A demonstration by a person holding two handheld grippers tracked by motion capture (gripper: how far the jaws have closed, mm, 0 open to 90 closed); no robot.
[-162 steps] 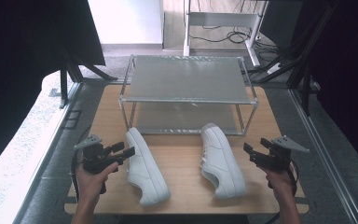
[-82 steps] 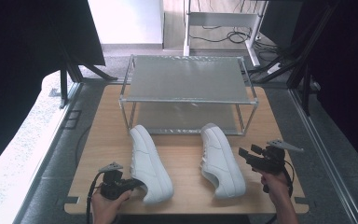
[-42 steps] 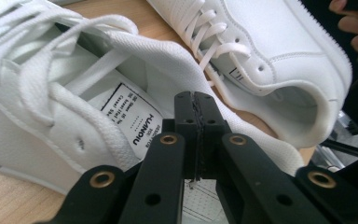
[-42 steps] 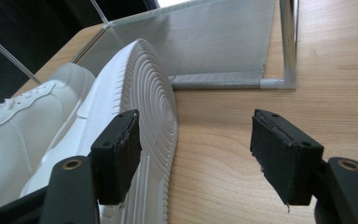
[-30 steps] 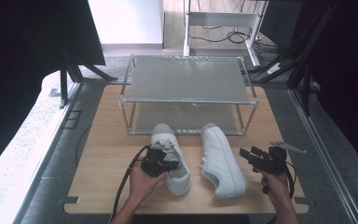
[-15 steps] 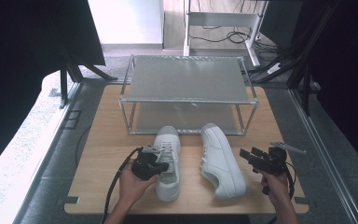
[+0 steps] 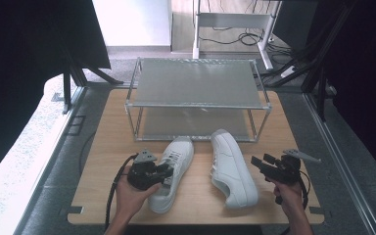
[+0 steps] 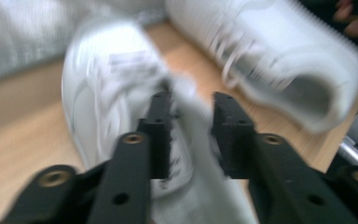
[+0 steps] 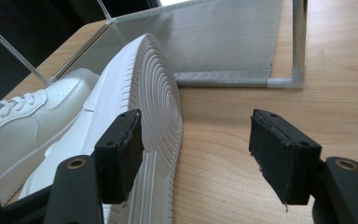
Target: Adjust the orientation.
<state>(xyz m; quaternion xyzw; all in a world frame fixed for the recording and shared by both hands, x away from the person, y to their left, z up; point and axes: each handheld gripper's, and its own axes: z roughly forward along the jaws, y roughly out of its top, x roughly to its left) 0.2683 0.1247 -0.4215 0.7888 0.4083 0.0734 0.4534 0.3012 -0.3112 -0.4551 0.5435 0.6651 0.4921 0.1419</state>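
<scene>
**Left shoe just let go; pair to be squared before the rack**

Left gripper (image 7: pixel 164 172): jaws have just been opening and now stand about half apart. In the left gripper view the heel collar of the left shoe (image 7: pixel 172 171) sits blurred between the two pads, but neither pad seems to press on it. Judged released, not gripped. The shoe rests on the wooden surface (image 7: pixel 103 147), toe angled toward the rack (image 7: pixel 196 83), which lies ahead of the jaws.

Right shoe (image 7: pixel 232 166): just beside the left one, apart from it, toe also toward the rack's lower shelf.

Right gripper (image 7: pixel 257 162): jaws wide open, nothing between them. In the right gripper view the shoe's ribbed sole edge runs close by the left-hand jaw; bare wood lies under the gap and the rack's corner post is ahead.

Doing this step well, as I judge it:
- Back the left jaws straight off the collar so they do not drag the shoe askew.
- Bring the right jaws across the heel, not the sole edge, before closing.
- Keep toes low enough to pass under the rack's top shelf.
</scene>
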